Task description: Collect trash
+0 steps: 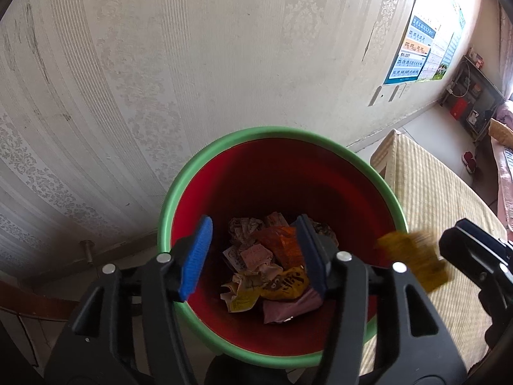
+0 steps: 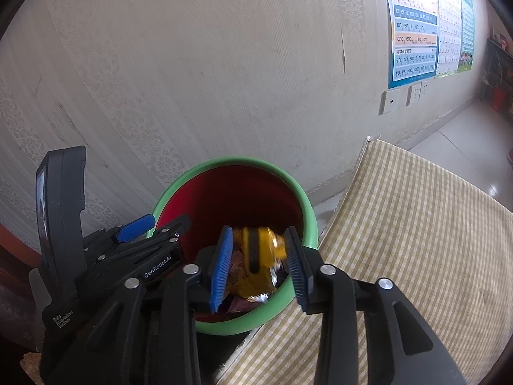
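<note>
Checked cloth (image 2: 416, 224) beside patterned wall (image 1: 160, 80). Green-rimmed red bin (image 1: 179, 192) holds crumpled wrappers (image 1: 266, 266). Left gripper (image 1: 253, 256) jaws apart, empty. Right gripper (image 2: 259, 266) jaws apart, blurred yellow wrapper (image 2: 259, 256) between.

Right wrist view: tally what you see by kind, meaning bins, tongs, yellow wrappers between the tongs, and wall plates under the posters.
Bin: 1
Tongs: 2 (left tongs, right tongs)
Yellow wrapper: 1, between the open right tongs over the bin
Wall plates: 3
Total: 7
</note>
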Demonstrator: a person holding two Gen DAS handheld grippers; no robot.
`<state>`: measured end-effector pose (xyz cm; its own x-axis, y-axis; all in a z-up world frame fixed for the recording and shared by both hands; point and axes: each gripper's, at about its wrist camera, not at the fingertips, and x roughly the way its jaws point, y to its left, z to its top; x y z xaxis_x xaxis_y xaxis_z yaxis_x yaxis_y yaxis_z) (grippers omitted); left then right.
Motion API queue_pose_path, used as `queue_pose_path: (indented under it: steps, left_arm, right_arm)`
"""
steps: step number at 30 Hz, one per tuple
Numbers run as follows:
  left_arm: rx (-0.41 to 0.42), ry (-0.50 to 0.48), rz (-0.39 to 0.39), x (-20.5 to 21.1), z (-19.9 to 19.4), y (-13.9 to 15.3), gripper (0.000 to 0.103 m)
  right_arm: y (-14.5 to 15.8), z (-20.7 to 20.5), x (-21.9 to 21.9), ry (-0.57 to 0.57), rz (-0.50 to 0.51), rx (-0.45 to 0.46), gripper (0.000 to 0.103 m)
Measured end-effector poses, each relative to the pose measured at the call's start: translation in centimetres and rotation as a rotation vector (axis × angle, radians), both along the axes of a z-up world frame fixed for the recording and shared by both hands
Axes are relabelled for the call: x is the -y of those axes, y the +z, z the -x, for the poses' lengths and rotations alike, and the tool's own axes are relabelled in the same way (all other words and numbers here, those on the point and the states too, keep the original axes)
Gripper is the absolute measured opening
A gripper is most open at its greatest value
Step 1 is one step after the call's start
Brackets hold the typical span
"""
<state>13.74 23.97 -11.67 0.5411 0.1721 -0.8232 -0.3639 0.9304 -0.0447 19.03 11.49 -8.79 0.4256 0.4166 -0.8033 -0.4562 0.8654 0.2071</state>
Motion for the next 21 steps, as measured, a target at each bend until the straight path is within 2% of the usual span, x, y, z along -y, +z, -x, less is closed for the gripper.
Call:
queue_pose_path:
  steps: [2,7,9,15,17,18,20,21]
  left_arm:
    - [0.004,0.005,-0.007,0.0,0.1,0.1,0.059]
    - [0.019,0.012,-0.046,0.6,1.0,0.8,0.066]
    - [0.036,0.004,-0.038,0.9,1.6,1.5,0.067]
    - [0.155,-0.056,-0.023,4.8,5.3,5.2,0.074]
    - [0.195,-0.086,-0.027,6.6,6.4,6.7,0.077]
    - [0.217,-0.098,-0.031,7.5,6.9,7.5,0.081]
    - [0.284,-0.128,-0.037,9.6,8.3,9.4,0.088]
    - [0.313,-0.141,-0.042,10.5,8.8,10.2,0.092]
  right_arm:
    - [0.2,0.0,0.2,-0.005,-0.007,0.004,0.044]
    - [1.0,0.4,1.2,-0.024,-0.024,0.025,0.053]
    - [1.5,1.0,2.3,-0.037,-0.035,0.042,0.055]
    - [4.1,5.4,7.3,-0.078,-0.078,0.128,0.062]
    - [5.5,7.1,8.9,-0.088,-0.082,0.180,0.072]
    - [6.3,8.0,9.7,-0.095,-0.083,0.215,0.076]
    - [8.0,10.2,11.4,-0.111,-0.088,0.303,0.090]
    - [8.7,11.1,12.2,-0.119,-0.090,0.339,0.093]
